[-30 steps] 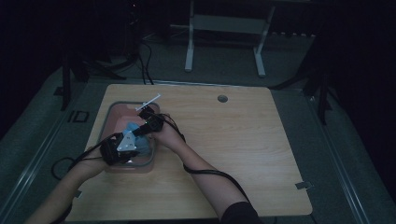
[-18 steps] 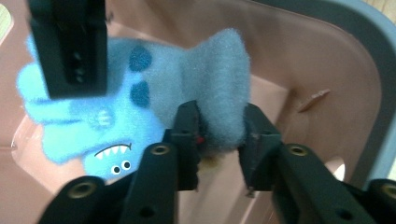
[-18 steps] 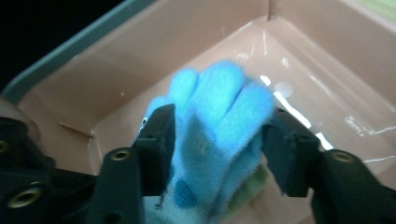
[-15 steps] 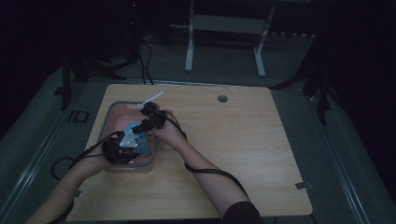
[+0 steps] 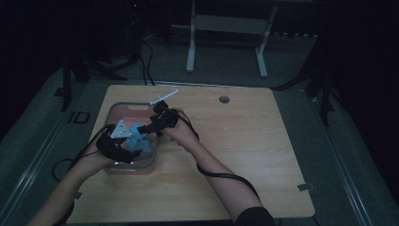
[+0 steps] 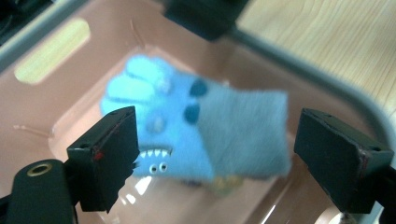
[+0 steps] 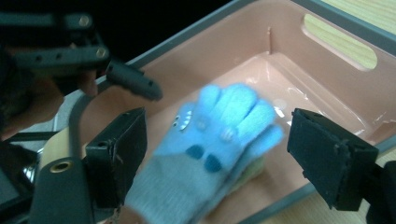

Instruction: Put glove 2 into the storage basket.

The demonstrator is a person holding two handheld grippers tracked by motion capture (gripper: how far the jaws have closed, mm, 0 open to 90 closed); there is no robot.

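Reaching in from the bottom of the high view, both forearms meet over the pink bin (image 5: pixel 113 113) on the desk (image 5: pixel 244 155); left gripper (image 5: pixel 136 149) and right gripper (image 5: pixel 146 128) flank the blue glove (image 5: pixel 141 141). Each gripper view shows fingers (image 6: pixel 105 154) (image 7: pixel 331 158) just opened wide, the glove (image 6: pixel 201 130) (image 7: pixel 210 140) lying loose between them in the bin.

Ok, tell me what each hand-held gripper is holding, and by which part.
Nothing is held. Both the left hand-held gripper and the right hand-held gripper have just opened their jaws, clear of the blue glove, which lies in the pink bin.
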